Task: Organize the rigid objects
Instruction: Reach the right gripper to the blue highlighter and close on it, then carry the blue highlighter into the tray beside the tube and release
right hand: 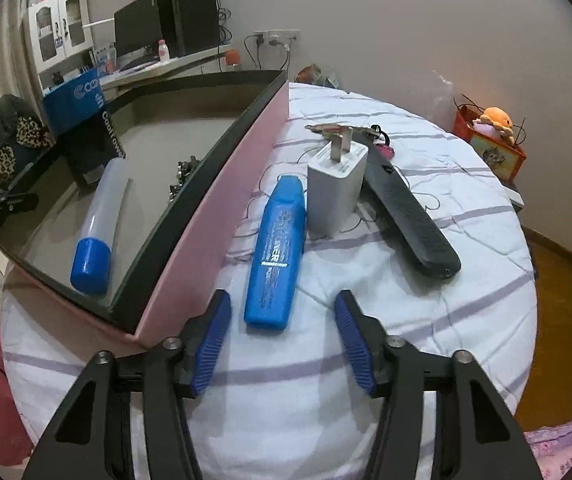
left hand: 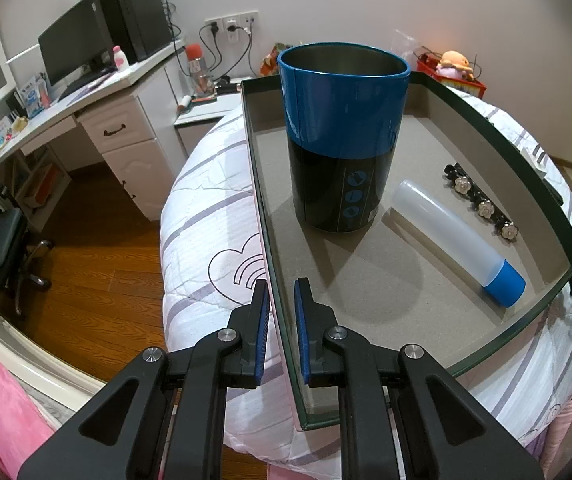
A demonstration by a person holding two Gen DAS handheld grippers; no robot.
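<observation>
A shallow box (left hand: 486,128), pink outside with a dark rim and grey floor, lies on the bed. My left gripper (left hand: 281,292) is shut on its near left wall, one pad on each side. Inside stand a blue and black can (left hand: 342,136), a clear tube with a blue cap (left hand: 446,232) and a black flowered hair clip (left hand: 482,204). In the right wrist view a blue highlighter (right hand: 274,248) lies on the quilt beside the box's pink wall (right hand: 222,200). My right gripper (right hand: 283,300) is open, and the highlighter's near end sits between its fingertips, untouched.
A white charger plug (right hand: 336,196), a long black handle-shaped object (right hand: 410,216) and some keys (right hand: 338,130) lie beyond the highlighter. A red box with a plush toy (right hand: 490,136) stands at the bed's far right. A desk (left hand: 98,120) and office chair (left hand: 2,248) are to the left.
</observation>
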